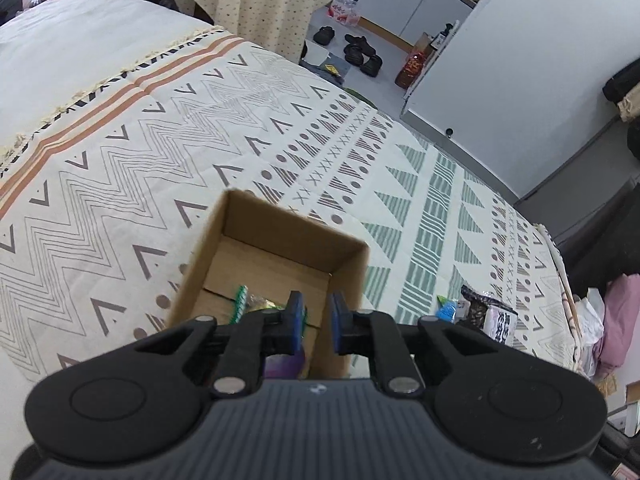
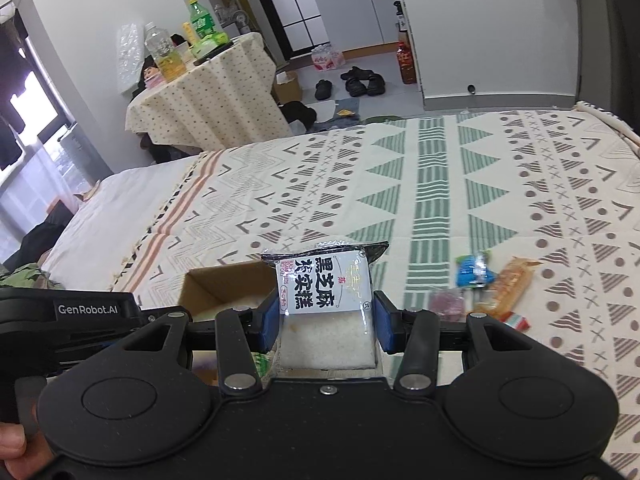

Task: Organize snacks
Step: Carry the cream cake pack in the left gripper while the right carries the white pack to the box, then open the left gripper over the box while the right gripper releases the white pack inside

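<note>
Between the right gripper's [image 2: 327,326] blue pads sat a square, glossy plastic pkt of black-sesame cake [image 2: 326,304], clamped from both sides, white crumbly block visible thru clear film, black crimped top edge upright. Just left & behind it: open cardboard box [image 2: 224,284], matte brown, sharp corners. The left gripper [image 1: 316,320] hung over that box's [image 1: 280,236] near end, clenched on nothing, pads apart only by a narrow slit; a green-edged wrapper [image 1: 244,300] & something purple lay on the box floor, far half bare. Right of the box, on the woven patterned bedspread [image 2: 440,184]: blue wrapper [image 2: 474,270], orange pkt [image 2: 510,284], pinkish pkt [image 2: 446,302], close together. Beyond them the spread was flat & free to its far edge.
</note>
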{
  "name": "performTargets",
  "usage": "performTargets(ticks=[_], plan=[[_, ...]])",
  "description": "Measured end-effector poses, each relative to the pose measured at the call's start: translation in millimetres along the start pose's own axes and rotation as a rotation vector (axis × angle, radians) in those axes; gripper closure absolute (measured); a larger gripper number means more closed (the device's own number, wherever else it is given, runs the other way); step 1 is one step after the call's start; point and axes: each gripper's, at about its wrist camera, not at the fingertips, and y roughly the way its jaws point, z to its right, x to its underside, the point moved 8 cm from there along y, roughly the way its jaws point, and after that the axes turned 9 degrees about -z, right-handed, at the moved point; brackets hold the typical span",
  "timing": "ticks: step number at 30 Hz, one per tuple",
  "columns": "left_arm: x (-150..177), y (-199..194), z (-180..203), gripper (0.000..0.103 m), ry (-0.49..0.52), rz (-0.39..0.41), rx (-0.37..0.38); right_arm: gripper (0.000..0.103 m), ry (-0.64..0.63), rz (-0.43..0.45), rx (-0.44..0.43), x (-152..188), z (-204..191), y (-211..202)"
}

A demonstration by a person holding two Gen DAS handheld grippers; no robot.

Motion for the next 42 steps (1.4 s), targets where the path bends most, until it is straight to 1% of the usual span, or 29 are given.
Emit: performTargets(ticks=[3,9,11,16,17,18,19,21,22,23,24,26,27,28,30,32,34,35,36,42], plan=[[-6.8,5.4,-17.3,0.092,-0.036,-0.011,-0.003,0.058,-0.007,-0.010,-0.010,-1.5,-12.7,9.2],[-13.9,13.5,-40.8,0.091,-0.075,-0.042,-0.003,0.058,-0.020,-0.048,-0.020,0.8,-31.2,28.0],[-16.2,13.8,-45.3,0.091,-0.077,-0.046,-0.004,0.058,-0.027,-0.058,-0.024,1.2,-36.5,32.1],[-20.7,14.5,-53.0,0.087,-0.072,-0.056,-0.007,0.058,-0.036,-0.080,-0.026,-0.4,-49.3,44.8],[-21.5,14.6,-54.7,0.083,-0.073,-0.060,-0.011,0.058,-0.037,-0.085,-0.031,-0.6,-52.1,47.1],[-22.2,14.5,-56.9,0.077,-0.077,-0.063,-0.015,0.058,-0.038,-0.089,-0.035,-0.8,-54.7,49.0],[-22.9,14.0,-59.5,0.073,-0.081,-0.063,-0.020,0.058,-0.040,-0.092,-0.038,-1.2,-57.6,50.9],[-24.8,12.1,-63.6,0.054,-0.087,-0.059,-0.032,0.058,-0.045,-0.096,-0.048,-3.0,-64.1,53.9],[-26.1,10.7,-65.7,0.050,-0.090,-0.052,-0.042,0.057,-0.048,-0.095,-0.057,-4.2,-67.7,54.5],[-26.9,9.2,-67.1,0.042,-0.091,-0.045,-0.053,0.057,-0.050,-0.092,-0.069,-5.4,-71.5,55.1],[-27.6,7.9,-68.4,0.035,-0.092,-0.039,-0.063,0.055,-0.049,-0.088,-0.088,-6.6,-75.0,55.1],[-27.8,6.3,-69.5,0.028,-0.094,-0.035,-0.075,0.034,-0.035,-0.081,-0.120,-9.2,-79.3,55.0],[-26.8,5.9,-69.2,0.024,-0.097,-0.036,-0.075,0.017,-0.028,-0.075,-0.124,-10.2,-79.4,53.9],[-25.6,5.9,-68.0,0.023,-0.099,-0.038,-0.073,0.010,-0.025,-0.063,-0.119,-11.2,-78.3,51.9],[-22.5,5.5,-64.6,0.021,-0.097,-0.040,-0.067,0.010,-0.028,-0.049,-0.104,-11.4,-74.4,47.0],[-19.5,3.6,-60.0,0.020,-0.090,-0.032,-0.069,0.010,-0.018,-0.057,-0.095,-9.7,-68.0,44.9],[-16.7,1.6,-54.7,0.014,-0.087,-0.022,-0.061,0.008,-0.005,-0.055,-0.081,-6.8,-59.6,41.4],[-14.9,0.8,-51.6,0.009,-0.084,-0.020,-0.054,0.008,-0.002,-0.055,-0.074,-4.7,-55.0,38.7],[-13.0,0.4,-48.3,0.007,-0.080,-0.020,-0.049,0.008,0.001,-0.055,-0.069,-3.1,-51.3,36.7],[0.5,1.2,-27.8,0.006,-0.049,-0.044,-0.040,0.005,0.016,-0.042,-0.039,6.5,-28.3,18.4]])
